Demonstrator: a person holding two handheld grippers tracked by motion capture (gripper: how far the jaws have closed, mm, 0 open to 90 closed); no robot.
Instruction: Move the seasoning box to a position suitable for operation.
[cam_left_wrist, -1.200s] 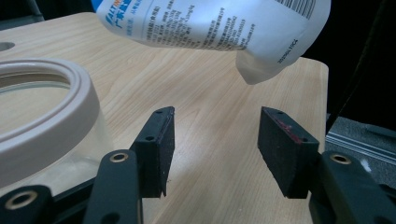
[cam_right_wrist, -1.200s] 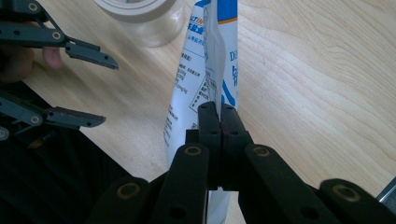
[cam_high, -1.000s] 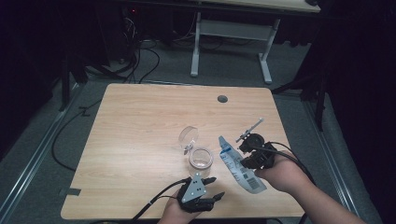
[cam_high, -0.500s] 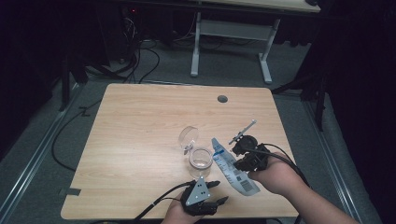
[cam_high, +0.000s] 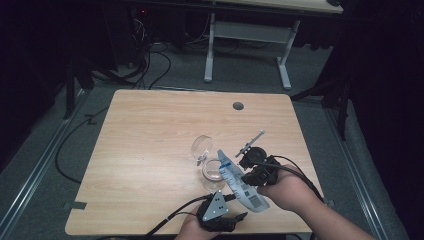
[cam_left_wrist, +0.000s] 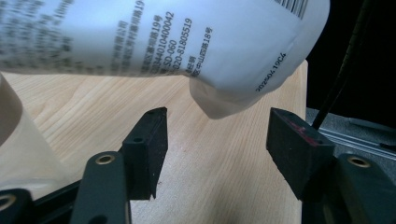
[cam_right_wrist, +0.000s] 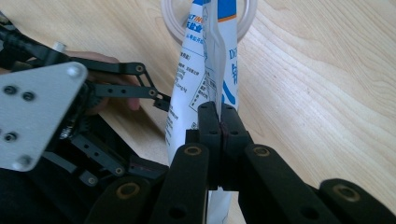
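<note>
One pouch (cam_high: 240, 182) now lower over one glass jar (cam_high: 212, 170), right hand-held gripper (cam_right_wrist: 219, 123) clenched on it, left hand-held gripper (cam_left_wrist: 215, 140) just opening, empty.

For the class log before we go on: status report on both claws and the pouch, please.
Right claw shut on white pouch, tipped over open glass jar. Left claw open, jaws just widened, nothing gripped, pouch's bottom corner above it. Nothing blocking.

The right tool (cam_right_wrist: 219, 126) pinches the white-and-blue pouch (cam_right_wrist: 205, 60) at its side seam, jaws pressed together. The pouch points toward 12 o'clock over a clear jar (cam_right_wrist: 170, 21). At 9 o'clock sits the left tool (cam_right_wrist: 93, 135), on the wooden table (cam_right_wrist: 327, 93).
</note>
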